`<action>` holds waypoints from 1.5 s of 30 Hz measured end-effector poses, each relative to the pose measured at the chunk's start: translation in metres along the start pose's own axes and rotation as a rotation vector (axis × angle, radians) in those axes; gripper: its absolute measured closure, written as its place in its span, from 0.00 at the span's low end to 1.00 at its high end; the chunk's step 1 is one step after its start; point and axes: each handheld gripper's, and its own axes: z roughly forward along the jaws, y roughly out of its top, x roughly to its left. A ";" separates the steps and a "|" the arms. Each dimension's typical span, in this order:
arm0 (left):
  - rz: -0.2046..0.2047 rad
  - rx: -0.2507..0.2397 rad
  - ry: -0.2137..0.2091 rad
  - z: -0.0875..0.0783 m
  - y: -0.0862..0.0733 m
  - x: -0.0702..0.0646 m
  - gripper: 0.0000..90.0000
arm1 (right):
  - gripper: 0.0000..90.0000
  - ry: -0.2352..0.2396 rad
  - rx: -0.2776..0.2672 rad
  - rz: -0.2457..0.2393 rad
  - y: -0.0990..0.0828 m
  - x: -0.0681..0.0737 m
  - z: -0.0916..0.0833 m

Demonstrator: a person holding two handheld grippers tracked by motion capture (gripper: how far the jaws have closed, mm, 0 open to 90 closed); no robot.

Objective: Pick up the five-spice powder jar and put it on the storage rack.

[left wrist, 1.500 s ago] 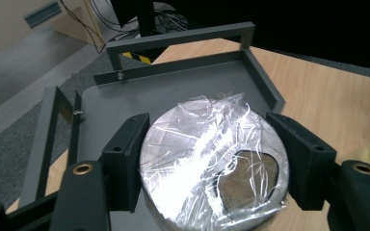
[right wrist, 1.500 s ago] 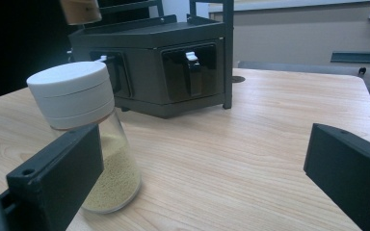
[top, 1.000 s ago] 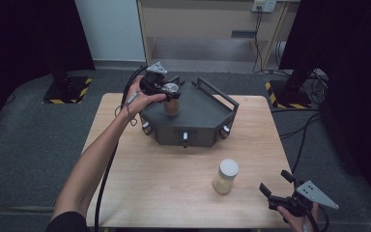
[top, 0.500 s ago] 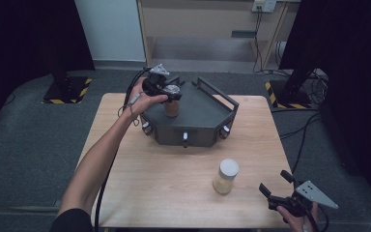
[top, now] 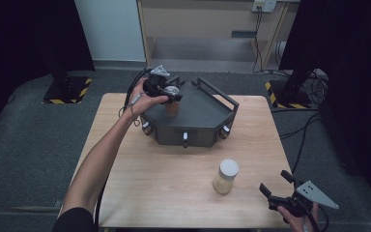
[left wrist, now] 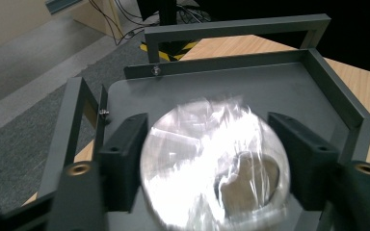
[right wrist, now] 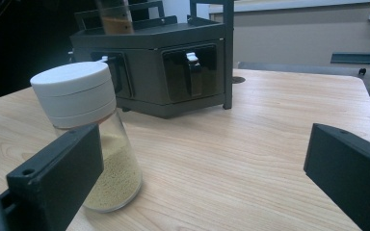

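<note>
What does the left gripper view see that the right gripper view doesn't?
Left gripper view alone: the shiny round foil-like top of the jar, seen from above between the left gripper, whose jaws have just been opening, with a gap on the right side.

Right gripper view alone: the white-lidded clear jar of yellow grains on the light wooden table, beside the open right gripper.

Both: the dark grey metal tray stand.

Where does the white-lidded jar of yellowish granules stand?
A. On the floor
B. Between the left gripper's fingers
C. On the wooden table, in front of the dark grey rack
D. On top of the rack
C: the white-lidded jar stands upright on the wooden table, in front of the rack.
</note>
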 end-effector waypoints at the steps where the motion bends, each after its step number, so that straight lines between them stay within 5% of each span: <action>1: -0.006 -0.013 -0.007 -0.001 -0.001 0.001 0.17 | 0.01 0.000 0.000 0.000 0.000 0.000 0.000; 5: -0.016 -0.046 0.003 -0.007 -0.003 0.000 0.09 | 0.01 0.001 0.000 -0.002 0.000 0.000 0.000; 13: -0.042 -0.084 -0.005 -0.022 0.004 0.000 0.07 | 0.01 -0.002 0.002 -0.001 0.000 0.001 0.001; 20: -0.008 -0.158 -0.019 -0.049 0.016 -0.010 0.06 | 0.01 -0.004 -0.001 0.002 0.000 0.001 0.000; 26: 0.041 -0.168 -0.025 -0.075 0.019 -0.031 0.06 | 0.01 -0.003 -0.002 -0.001 0.000 0.001 0.000; 38: 0.084 -0.259 -0.063 -0.130 -0.006 -0.067 0.05 | 0.01 -0.002 0.001 -0.004 0.001 0.001 0.000; 45: 0.070 -0.305 -0.067 -0.154 -0.034 -0.083 0.05 | 0.01 0.003 0.004 -0.014 0.002 0.002 0.000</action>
